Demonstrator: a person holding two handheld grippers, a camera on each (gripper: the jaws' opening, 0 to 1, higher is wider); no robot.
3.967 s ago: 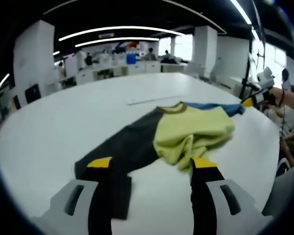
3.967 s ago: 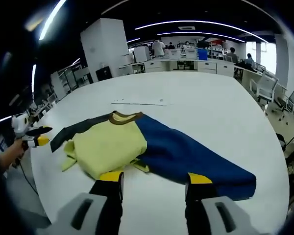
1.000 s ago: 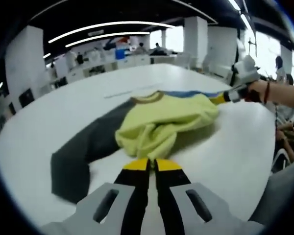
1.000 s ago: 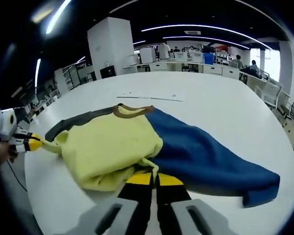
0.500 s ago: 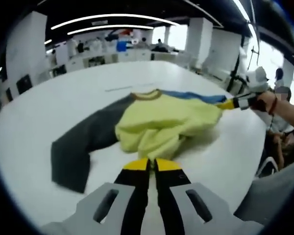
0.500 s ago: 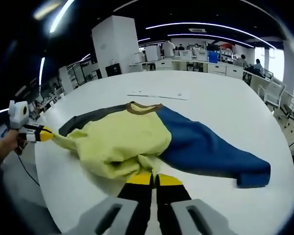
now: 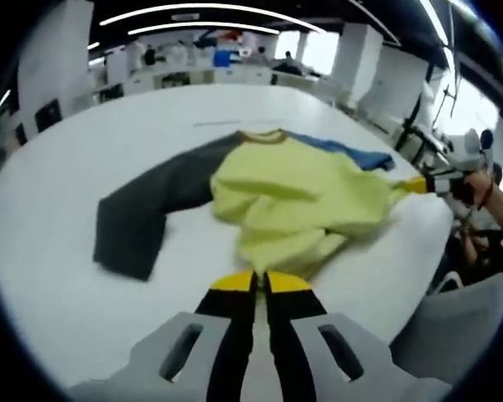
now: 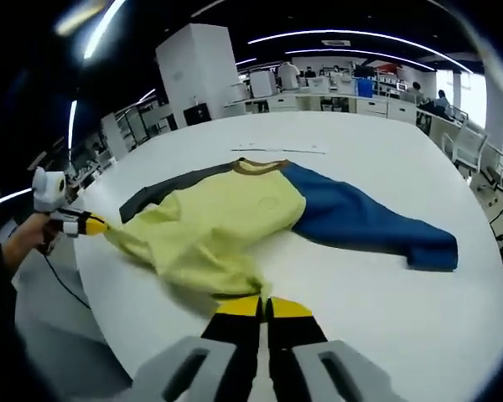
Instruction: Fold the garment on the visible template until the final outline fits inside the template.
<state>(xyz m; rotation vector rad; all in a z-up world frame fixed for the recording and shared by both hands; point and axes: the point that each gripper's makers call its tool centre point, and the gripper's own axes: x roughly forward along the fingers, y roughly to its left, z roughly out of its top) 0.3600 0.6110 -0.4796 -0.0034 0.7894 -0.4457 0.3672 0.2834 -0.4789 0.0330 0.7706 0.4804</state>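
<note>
Garment [image 7: 293, 201] lies on white worktop [image 7: 50, 268], yellow body bunched, dark sleeve [image 7: 142, 213] and blue sleeve [image 8: 360, 222] spread out.

Left hand-held gripper [image 7: 251, 280] pinched on yellow hem; right hand-held gripper [image 8: 262, 306] likewise on other hem corner.

Cloth looks soft, light, limp; likely wrinkles and drags. Best hold: hem corners, cuffs.

left gripper [image 7: 261, 282] jaws pressed together; right gripper [image 8: 261, 308] jaws pressed together, both low, pointing forward
</note>
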